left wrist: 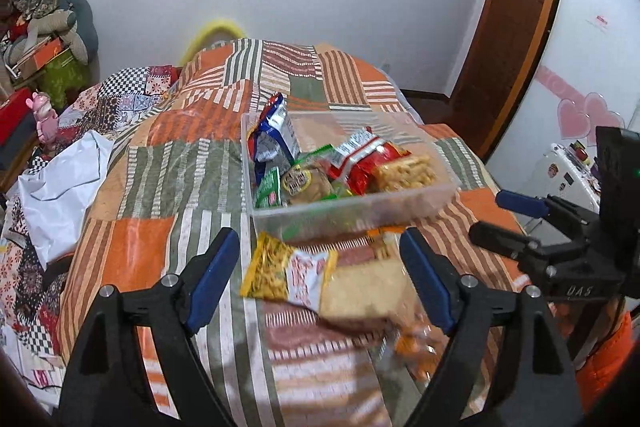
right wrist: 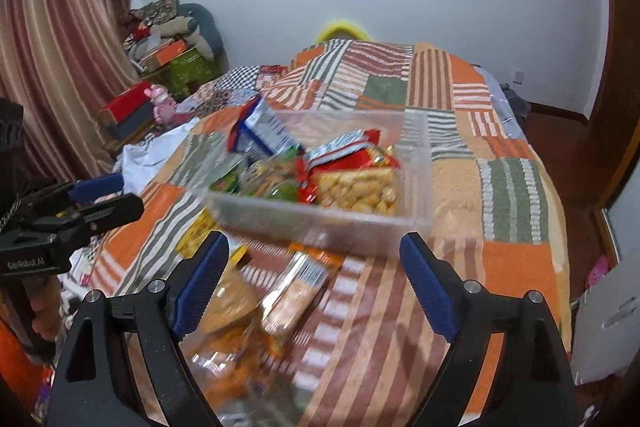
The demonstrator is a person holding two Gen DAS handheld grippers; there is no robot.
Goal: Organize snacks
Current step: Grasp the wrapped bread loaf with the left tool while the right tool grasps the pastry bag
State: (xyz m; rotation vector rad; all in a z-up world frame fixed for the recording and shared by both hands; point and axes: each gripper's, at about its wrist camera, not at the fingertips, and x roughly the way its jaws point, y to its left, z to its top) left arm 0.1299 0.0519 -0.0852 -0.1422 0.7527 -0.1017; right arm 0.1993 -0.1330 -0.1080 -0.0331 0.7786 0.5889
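Note:
A clear plastic bin [left wrist: 352,213] [right wrist: 320,223] stands on the bed and holds several snack packs: a blue-white bag [left wrist: 274,135], a red bag of puffs [left wrist: 380,163] [right wrist: 352,171] and green packets [left wrist: 269,189]. In front of the bin lie loose packs: a yellow-white pack [left wrist: 288,273], a clear cracker pack [right wrist: 294,297] and an orange snack bag [right wrist: 236,351]. My left gripper [left wrist: 320,279] is open above the yellow-white pack. My right gripper [right wrist: 314,285] is open above the cracker pack. Each gripper shows in the other's view, the right one [left wrist: 508,217] and the left one [right wrist: 108,195].
The bed wears an orange, green and white patchwork quilt [left wrist: 168,163]. A white cloth [left wrist: 60,187] lies at its left edge. Boxes and a pink toy [right wrist: 162,103] sit beyond the left side. A wooden door frame [left wrist: 516,27] stands at the right.

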